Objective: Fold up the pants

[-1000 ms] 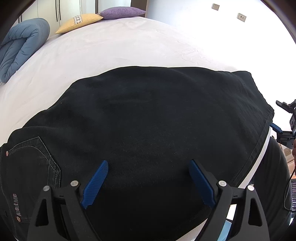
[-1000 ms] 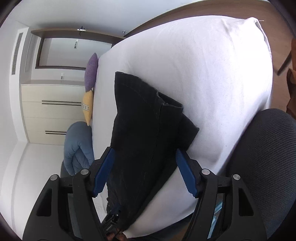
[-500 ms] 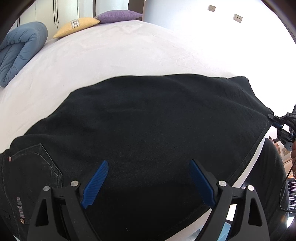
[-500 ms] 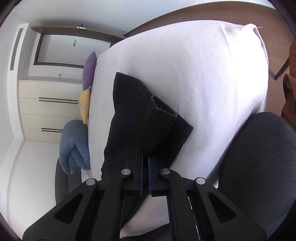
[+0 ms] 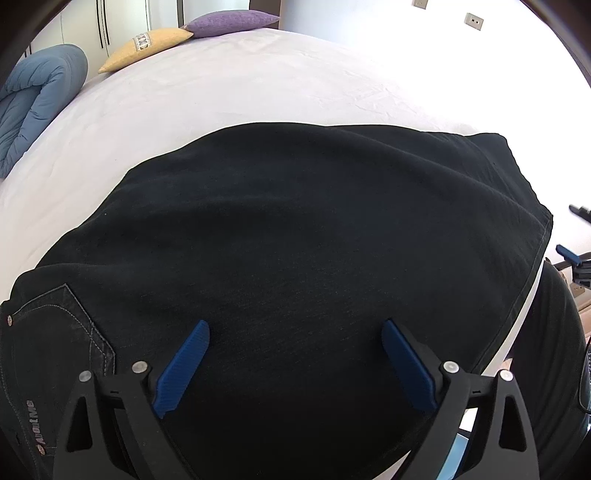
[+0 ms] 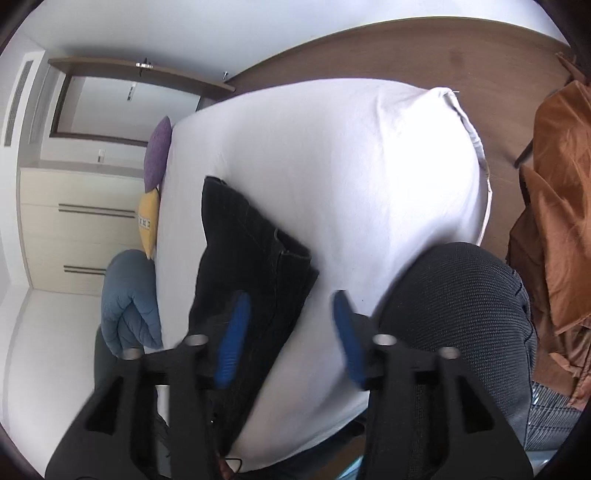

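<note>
**Black pants flat on bed, both tongs open**

I see the black pants point(image 5: 295, 266) spread across the near part of the bed point(image 5: 258, 92), white sheet, hem end folded over at the right edge by the mattress side. Back pocket with light stitching shows at lower left in the left wrist view.

My left tongs point(image 5: 295, 354) hang over the dark fabric, blue pads wide apart, nothing gripped; jaws have just been opening a bit further. My right tongs point(image 6: 291, 332) have just been opening too, blurred, pads spread; one pad over the pants' edge, the other over bare sheet, not pressing cloth.

Room: purple pillow point(image 5: 232, 20) and yellow pillow point(image 5: 147, 46) at the far end of the bed, rolled blue duvet point(image 5: 33, 103) beside them at the left. Cream wardrobe point(image 6: 77, 229) with dark bar handles behind. Wood floor point(image 6: 461, 62) past the bed. Dark mesh chair point(image 6: 454, 306) just beside the near mattress corner. Orange-brown cloth point(image 6: 557, 206) hanging at far right. White wall sockets point(image 5: 474, 20) on bright wall.
</note>
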The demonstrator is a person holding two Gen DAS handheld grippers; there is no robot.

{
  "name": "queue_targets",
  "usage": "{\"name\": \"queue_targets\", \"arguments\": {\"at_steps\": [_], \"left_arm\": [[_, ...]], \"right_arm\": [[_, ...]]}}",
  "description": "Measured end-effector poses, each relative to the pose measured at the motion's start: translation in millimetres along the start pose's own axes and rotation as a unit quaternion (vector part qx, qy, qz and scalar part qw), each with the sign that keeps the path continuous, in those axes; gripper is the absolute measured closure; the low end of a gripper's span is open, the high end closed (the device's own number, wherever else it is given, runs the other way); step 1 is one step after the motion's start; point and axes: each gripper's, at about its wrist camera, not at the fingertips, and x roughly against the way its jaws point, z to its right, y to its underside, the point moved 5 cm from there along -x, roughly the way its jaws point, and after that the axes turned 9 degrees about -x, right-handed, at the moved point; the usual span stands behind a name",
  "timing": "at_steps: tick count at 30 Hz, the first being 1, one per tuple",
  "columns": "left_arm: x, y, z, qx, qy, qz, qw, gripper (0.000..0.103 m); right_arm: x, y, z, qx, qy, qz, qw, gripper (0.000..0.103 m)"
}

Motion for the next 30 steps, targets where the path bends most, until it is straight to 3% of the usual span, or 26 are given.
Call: {"name": "queue_targets", "arguments": {"at_steps": [3, 5, 7, 11, 17, 21, 25, 30], "left_arm": [[-2.3, -1.0, -0.7, 0.002, 0.0, -0.003, 1.0, 0.005], [-2.4, -1.0, -1.5, 0.003, 0.002, -0.002, 1.0, 0.005], [-2.0, -0.7, -3.0, 0.002, 0.002, -0.003, 1.0, 0.005], [-2.6, -1.2, -2.8, 0.004, 0.004, -0.002, 1.0, 0.005], [-4.4, 0.0, -6.8, 0.012, 0.007, -0.001, 0.9999, 0.005], [-2.4, 1.6, -11.7, 0.014, 0.01, -0.002, 0.9998, 0.005], [-2.5, 1.5, -11.5, 0.014, 0.01, -0.003, 0.9998, 0.005], [-2.9, 0.6, -12.1, 0.017, 0.012, -0.002, 0.9998, 0.005]], "right_arm": [[-14.4, -1.5, 5.7, -0.018, -0.012, -0.009, 1.0, 0.023], [-18.7, -3.5, 4.3, -0.012, -0.022, 0.01, 1.0, 0.023], [-25.9, -4.4, -1.4, -0.018, -0.049, -0.005, 0.999, 0.029], [-42.8, -4.4, -1.3, -0.024, -0.013, -0.021, 0.999, 0.043], [-49.9, -6.6, -1.4, -0.071, -0.067, -0.028, 0.995, 0.043], [-64.7, -1.5, 2.8, -0.132, -0.155, -0.047, 0.978, 0.058], [-84.1, -3.0, 15.3, -0.186, -0.214, -0.034, 0.958, 0.07], [-94.0, -9.9, 5.9, -0.162, -0.211, -0.02, 0.964, 0.091]]}}
